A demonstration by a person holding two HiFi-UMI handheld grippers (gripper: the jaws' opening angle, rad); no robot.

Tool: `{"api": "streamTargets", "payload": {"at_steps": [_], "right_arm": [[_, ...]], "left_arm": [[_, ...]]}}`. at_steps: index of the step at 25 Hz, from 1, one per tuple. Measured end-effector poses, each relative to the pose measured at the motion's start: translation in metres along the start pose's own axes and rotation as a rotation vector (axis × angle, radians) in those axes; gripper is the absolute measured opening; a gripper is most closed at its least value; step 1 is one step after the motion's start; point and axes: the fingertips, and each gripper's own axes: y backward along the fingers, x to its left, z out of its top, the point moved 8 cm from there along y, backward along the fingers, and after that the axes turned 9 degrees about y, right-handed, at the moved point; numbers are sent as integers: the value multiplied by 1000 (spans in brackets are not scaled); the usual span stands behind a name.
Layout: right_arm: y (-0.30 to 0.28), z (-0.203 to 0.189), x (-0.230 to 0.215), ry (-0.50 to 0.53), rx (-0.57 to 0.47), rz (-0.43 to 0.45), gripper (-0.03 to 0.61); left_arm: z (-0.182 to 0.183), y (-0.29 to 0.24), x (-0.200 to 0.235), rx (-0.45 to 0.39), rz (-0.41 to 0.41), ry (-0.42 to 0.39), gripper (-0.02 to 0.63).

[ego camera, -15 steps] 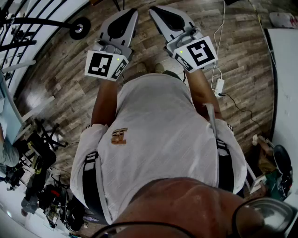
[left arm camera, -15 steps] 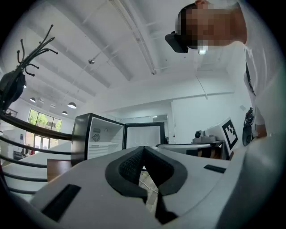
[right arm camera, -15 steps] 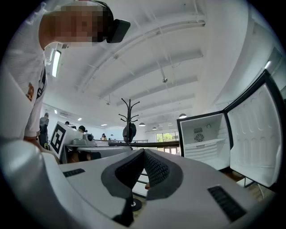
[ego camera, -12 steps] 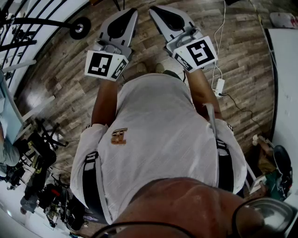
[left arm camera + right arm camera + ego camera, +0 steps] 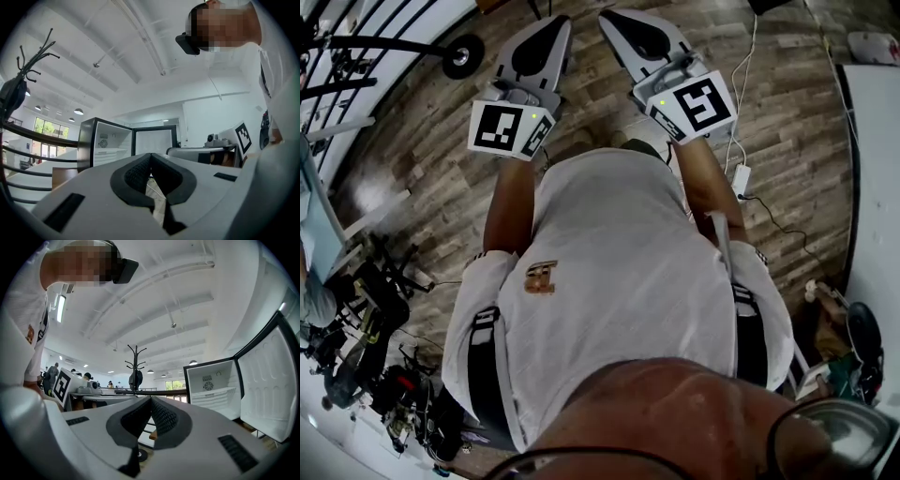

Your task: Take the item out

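I hold both grippers in front of my chest, above a wooden floor. The left gripper (image 5: 557,22) is shut with nothing between its pads, and the right gripper (image 5: 607,16) beside it is shut and empty too. In the left gripper view the shut left gripper (image 5: 151,155) points at a small black fridge (image 5: 104,146) with its door swung open and a white inside. The right gripper view has the right gripper (image 5: 151,398) shut, with the same fridge (image 5: 212,391) and its open door (image 5: 268,383) at the right. No item shows inside the fridge.
A black coat stand (image 5: 135,369) and a curved railing (image 5: 366,42) are at the left. A white table edge (image 5: 874,141) runs along the right. A power strip with cables (image 5: 739,175) lies on the floor. Bags and gear (image 5: 375,375) clutter the lower left.
Both grippers have shifted slightly up and forward in the head view. They stay shut and empty.
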Motion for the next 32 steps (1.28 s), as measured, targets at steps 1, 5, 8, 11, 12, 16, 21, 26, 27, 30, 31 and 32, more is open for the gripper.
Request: {"api": "streamTargets", "payload": {"at_steps": [1, 5, 8, 11, 12, 16, 21, 26, 27, 30, 31, 32], "right_arm": [[4, -1, -5, 4, -3, 4, 34], [12, -4, -19, 23, -11, 25, 33], [17, -3, -22, 41, -12, 41, 34], [16, -2, -25, 57, -24, 51, 34], [16, -2, -27, 58, -28, 53, 34], [16, -4, -36, 51, -22, 56, 34], [15, -11, -43, 55, -3, 56, 33], [12, -11, -46, 63, -30, 46, 33], [10, -11, -46, 66, -30, 46, 34], [-2, -13, -48, 74, -20, 49, 34], [-8, -14, -50, 76, -9, 50, 33], [-13, -16, -52, 78, 2, 50, 33]], "left_arm": [[-2, -4, -3, 0, 9, -4, 18], [-8, -17, -13, -3, 33, -24, 18], [-9, -20, -20, -6, 44, -30, 18], [-12, -26, -22, -4, 49, -28, 18], [-13, -29, -22, -2, 49, -26, 18], [-14, -37, -24, 5, 51, -26, 18], [-17, -45, -19, 4, 51, -28, 18], [-17, -47, -19, -3, 43, -34, 18], [-17, -47, -16, -6, 43, -35, 18], [-15, -49, -4, -14, 44, -35, 18], [-14, -50, 2, -17, 44, -34, 18], [-13, -53, 8, -20, 43, -33, 18]]}}
